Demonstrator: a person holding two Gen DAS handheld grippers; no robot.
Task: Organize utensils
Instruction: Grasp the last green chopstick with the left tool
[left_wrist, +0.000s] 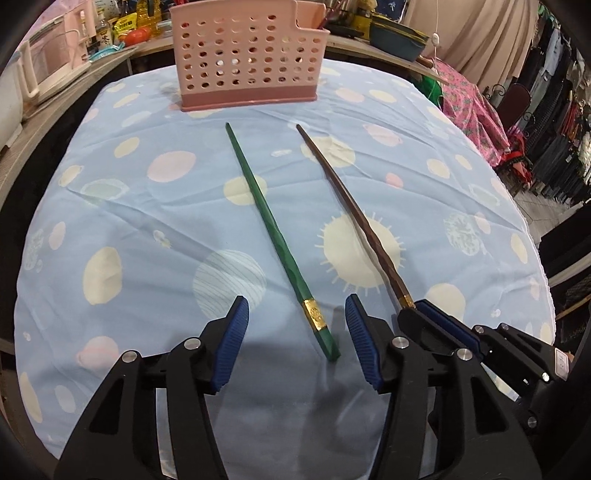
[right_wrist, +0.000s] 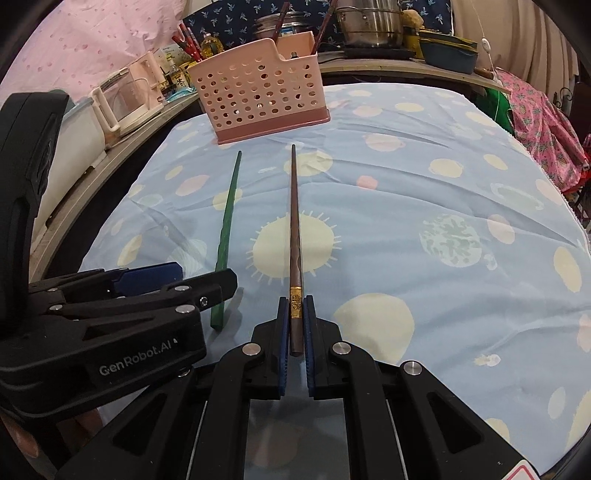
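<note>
My work surface is a table under a pale blue cloth (left_wrist: 140, 229) printed with suns and planets. Behind it runs a cluttered counter (right_wrist: 388, 64) with steel pots (right_wrist: 369, 22), bottles and a pink appliance (right_wrist: 129, 96). Dark clothes (left_wrist: 561, 129) hang at my far right, past beige drapery (left_wrist: 480, 33).

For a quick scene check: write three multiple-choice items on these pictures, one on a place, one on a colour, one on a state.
1. Where does the pink basket stand?
A. beyond the chopsticks' thin tips
B. between the grippers
C. on the floor

2. What colour is the chopstick lying between the left gripper's fingers?
A. red
B. green
C. white

3. How is the right gripper?
A. open and empty
B. out of view
C. shut on the brown chopstick

Answers: 1 A, it stands past both tips. 2 B, green with a gold band. 3 C, pads clamp its thick end.
</note>
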